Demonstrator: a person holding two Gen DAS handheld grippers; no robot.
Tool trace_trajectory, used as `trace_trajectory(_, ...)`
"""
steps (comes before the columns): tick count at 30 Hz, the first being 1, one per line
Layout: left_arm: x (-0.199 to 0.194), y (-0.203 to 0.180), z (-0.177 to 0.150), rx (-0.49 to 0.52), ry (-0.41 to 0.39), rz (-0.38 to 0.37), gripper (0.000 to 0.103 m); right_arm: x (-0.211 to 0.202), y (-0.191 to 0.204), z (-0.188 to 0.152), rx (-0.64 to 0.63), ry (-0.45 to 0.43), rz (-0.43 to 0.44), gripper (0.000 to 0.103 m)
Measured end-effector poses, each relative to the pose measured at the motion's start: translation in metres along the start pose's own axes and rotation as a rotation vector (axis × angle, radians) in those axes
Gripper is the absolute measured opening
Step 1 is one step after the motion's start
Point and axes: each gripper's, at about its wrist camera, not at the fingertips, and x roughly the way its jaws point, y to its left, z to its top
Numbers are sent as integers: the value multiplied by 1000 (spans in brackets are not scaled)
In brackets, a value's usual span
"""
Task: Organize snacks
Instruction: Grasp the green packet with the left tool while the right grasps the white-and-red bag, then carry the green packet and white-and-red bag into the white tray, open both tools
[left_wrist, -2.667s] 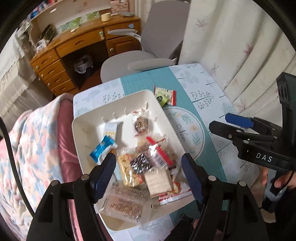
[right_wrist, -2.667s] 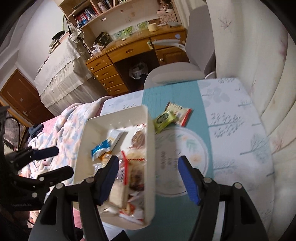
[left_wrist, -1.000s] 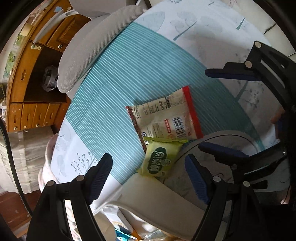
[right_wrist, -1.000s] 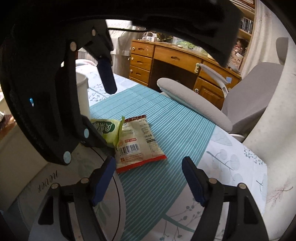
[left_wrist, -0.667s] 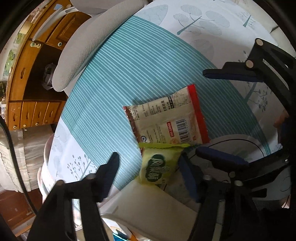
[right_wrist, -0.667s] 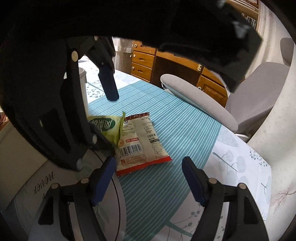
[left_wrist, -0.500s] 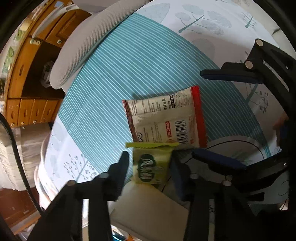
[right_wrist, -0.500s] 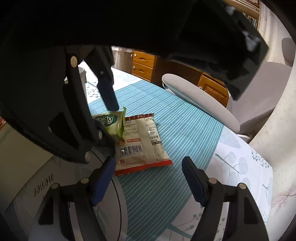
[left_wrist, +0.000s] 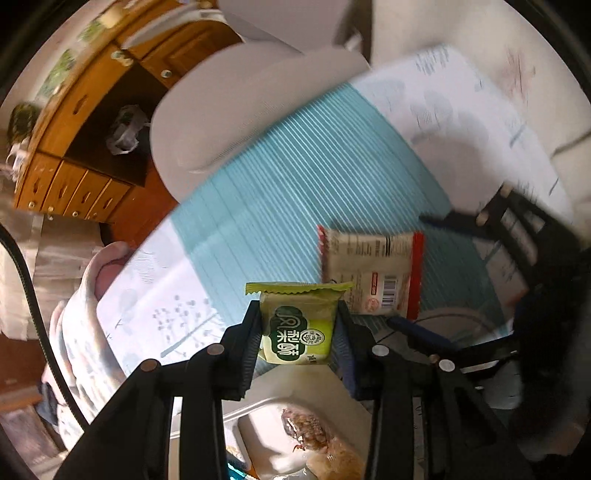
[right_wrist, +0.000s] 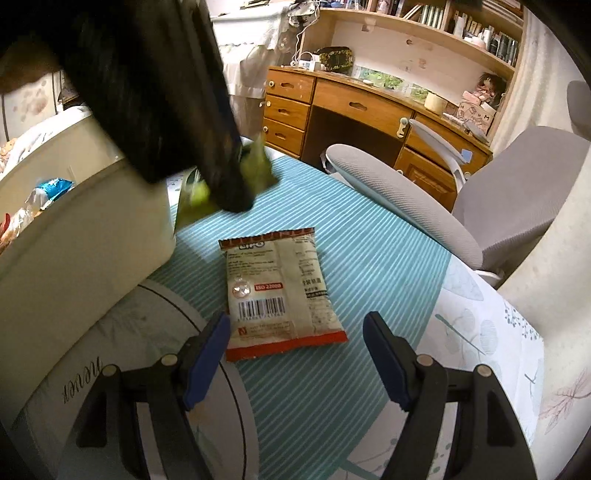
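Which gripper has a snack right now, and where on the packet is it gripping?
The left gripper holds the green snack packet, jaws pressing its two side edges. The right gripper is open and empty.

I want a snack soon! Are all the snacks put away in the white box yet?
Not yet. Several snacks already lie in the white bin. The left gripper is shut on the green packet, lifted off the table. The red-edged packet lies on the striped cloth, just ahead of the open right gripper.
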Motion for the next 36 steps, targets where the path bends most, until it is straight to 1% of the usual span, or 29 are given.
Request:
trace_trajectory(5,-23,22,-11,-100,-64,-25,36,11,0,9,34,19,2,75)
trace_trajectory(8,-32,33,-19,-186,-78,-72,36,19,-2,16,58,35,8,75)
trace_trajectory(12,-42,49,-30,-263,-104,-106,36,25,-7,20,114,65,42,74)
trace_trajectory(14,-50,53,-37,-295,-113,-109,36,26,-9,20,149,73,66,66)
trace_trajectory(18,-65,65,-53,-343,-135,-116,36,24,-10,21,176,88,47,59)
trace_trajectory(20,-71,71,-62,-365,-135,-114,36,23,-11,23,199,106,46,52)
trace_trajectory(23,-79,78,-76,-392,-123,-113,36,21,-12,25,252,152,43,51)
trace_trajectory(25,-85,79,-86,-396,-118,-101,36,19,-12,26,287,196,44,51)
trace_trajectory(27,-92,80,-96,-398,-120,-94,36,14,-11,24,318,220,49,49)
trace_trajectory(31,-105,77,-121,-409,-111,-98,36,6,-12,18,423,299,54,49)
trace_trajectory(33,-110,74,-134,-420,-102,-103,36,-1,-13,11,511,347,59,49)
trace_trajectory(36,-119,69,-154,-439,-91,-122,36,-11,-14,-2,642,382,96,49)
